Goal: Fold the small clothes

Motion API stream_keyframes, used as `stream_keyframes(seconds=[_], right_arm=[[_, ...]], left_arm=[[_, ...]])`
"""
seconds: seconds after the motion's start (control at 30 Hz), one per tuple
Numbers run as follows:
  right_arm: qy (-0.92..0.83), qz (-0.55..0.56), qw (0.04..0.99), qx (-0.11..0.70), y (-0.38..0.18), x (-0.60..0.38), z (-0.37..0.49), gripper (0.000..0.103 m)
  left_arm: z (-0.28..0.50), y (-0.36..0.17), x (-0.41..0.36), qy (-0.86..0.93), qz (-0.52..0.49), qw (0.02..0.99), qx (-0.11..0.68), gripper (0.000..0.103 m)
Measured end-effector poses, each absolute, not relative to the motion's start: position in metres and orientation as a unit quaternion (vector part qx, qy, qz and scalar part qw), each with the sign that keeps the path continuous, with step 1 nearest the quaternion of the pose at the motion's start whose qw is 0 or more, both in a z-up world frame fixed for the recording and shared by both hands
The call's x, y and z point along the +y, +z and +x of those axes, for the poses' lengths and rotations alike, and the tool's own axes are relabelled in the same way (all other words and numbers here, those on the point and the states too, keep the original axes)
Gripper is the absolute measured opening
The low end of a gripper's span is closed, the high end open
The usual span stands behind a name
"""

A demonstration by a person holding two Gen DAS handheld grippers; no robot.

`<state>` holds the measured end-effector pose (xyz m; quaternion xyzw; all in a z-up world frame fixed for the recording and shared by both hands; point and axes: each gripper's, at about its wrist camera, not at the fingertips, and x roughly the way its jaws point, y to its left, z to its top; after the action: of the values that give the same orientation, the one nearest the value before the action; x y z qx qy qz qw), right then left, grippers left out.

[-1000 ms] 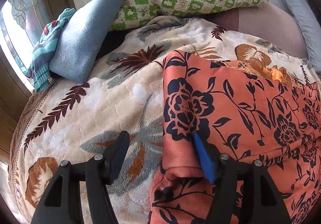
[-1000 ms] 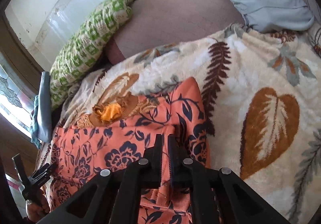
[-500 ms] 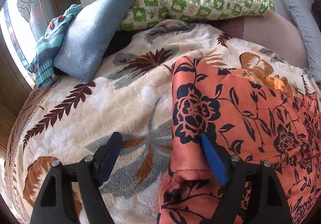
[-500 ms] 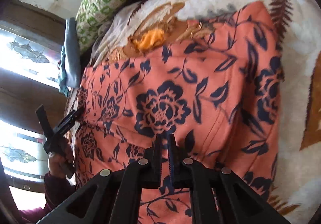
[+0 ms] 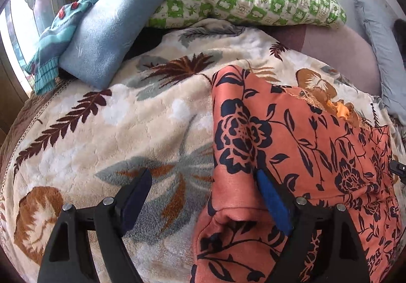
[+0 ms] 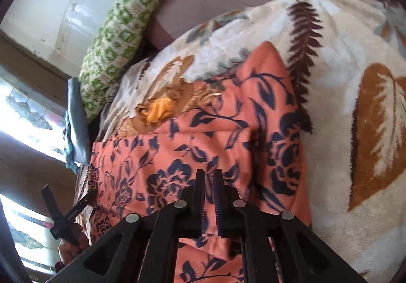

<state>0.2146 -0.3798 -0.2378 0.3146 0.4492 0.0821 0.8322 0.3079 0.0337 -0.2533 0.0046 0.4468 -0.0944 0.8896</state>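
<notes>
Lying on blanket (image 5: 106,136): orange garment (image 5: 291,146). Left gripper (image 5: 200,194) jaws just widened, apart over garment's left edge; right gripper (image 6: 208,196) fingers together, nothing gripped.

The orange floral garment (image 5: 291,136) runs off the bottom edge; the right view is blurred; a grey pillow (image 5: 380,54) is cut off.

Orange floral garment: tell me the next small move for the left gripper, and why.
Probably draw the left gripper back clear of the orange floral garment. Its jaws have just been opening and now stand wide, with only the folded left edge between them, unpinched. The fold lies flat on the leaf-print blanket, and the right gripper is shut, apparently holding nothing.
</notes>
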Motion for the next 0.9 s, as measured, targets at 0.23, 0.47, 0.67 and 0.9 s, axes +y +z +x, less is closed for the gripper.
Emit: stream_keyframes(seconds=[0.23, 0.47, 0.67, 0.9], right_arm=[[0.157, 0.19, 0.818, 0.52, -0.264, -0.291, 0.218, 0.009], [0.117, 0.211, 0.836, 0.492, -0.218, -0.329, 0.179, 0.009], [0.077, 0.238, 0.878, 0.407, -0.161, -0.366, 0.08, 0.01], [0.046, 0.263, 0.892, 0.364, -0.142, -0.381, -0.062, 0.085]], left_arm=[[0.305, -0.267, 0.016, -0.08, 0.095, 0.875, 0.468, 0.086], [0.283, -0.234, 0.048, -0.081, 0.03, 0.89, 0.447, 0.086], [0.208, -0.208, 0.08, -0.061, 0.012, 0.899, 0.433, 0.086], [0.104, -0.199, 0.115, -0.063, 0.047, 0.884, 0.46, 0.088]])
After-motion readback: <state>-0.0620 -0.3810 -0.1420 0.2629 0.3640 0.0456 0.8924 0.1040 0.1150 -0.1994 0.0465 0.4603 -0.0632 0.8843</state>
